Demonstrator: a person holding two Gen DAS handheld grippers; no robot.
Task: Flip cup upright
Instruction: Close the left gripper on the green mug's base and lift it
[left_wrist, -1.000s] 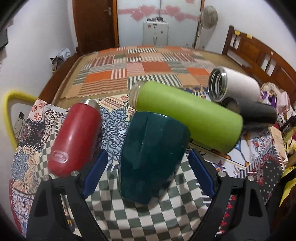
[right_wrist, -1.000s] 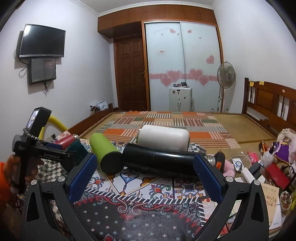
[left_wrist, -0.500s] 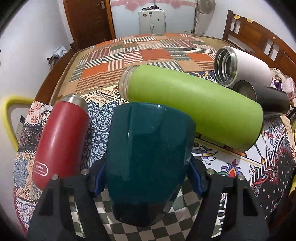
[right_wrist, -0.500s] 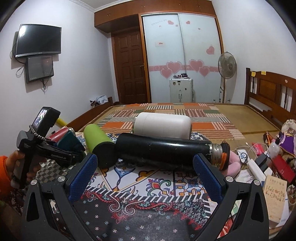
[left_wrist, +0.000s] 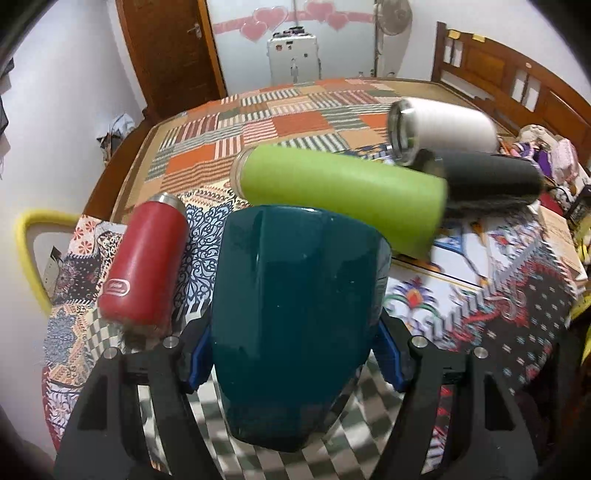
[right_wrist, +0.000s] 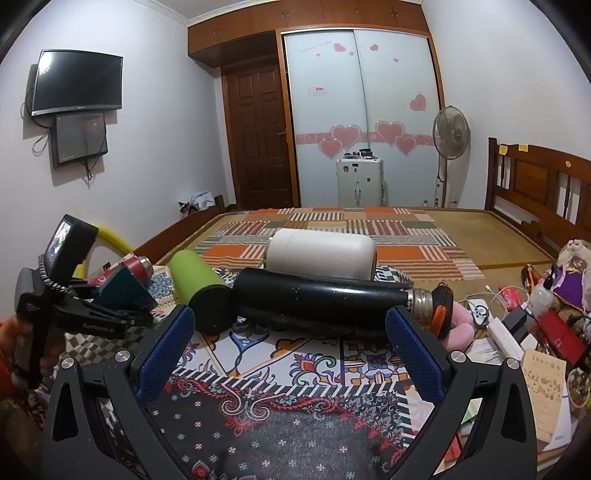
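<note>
A dark teal cup (left_wrist: 299, 317) fills the middle of the left wrist view, lying with its length along the fingers. My left gripper (left_wrist: 295, 347) is shut on the teal cup, blue pads pressed against both sides, holding it above the checkered cloth. In the right wrist view the same cup (right_wrist: 123, 286) shows at the left, held in the left gripper (right_wrist: 110, 314). My right gripper (right_wrist: 291, 354) is open and empty, low over the patterned table cloth, in front of the black bottle (right_wrist: 317, 302).
On the table lie a red flask (left_wrist: 144, 258), a green bottle (left_wrist: 340, 195), a white tumbler (left_wrist: 443, 129) and the black bottle (left_wrist: 487, 181), all on their sides. Clutter (right_wrist: 535, 325) crowds the table's right edge. A bed lies beyond.
My left gripper closed on the teal cup and lifted it from the cloth. The right gripper shifted slightly and stayed open.
</note>
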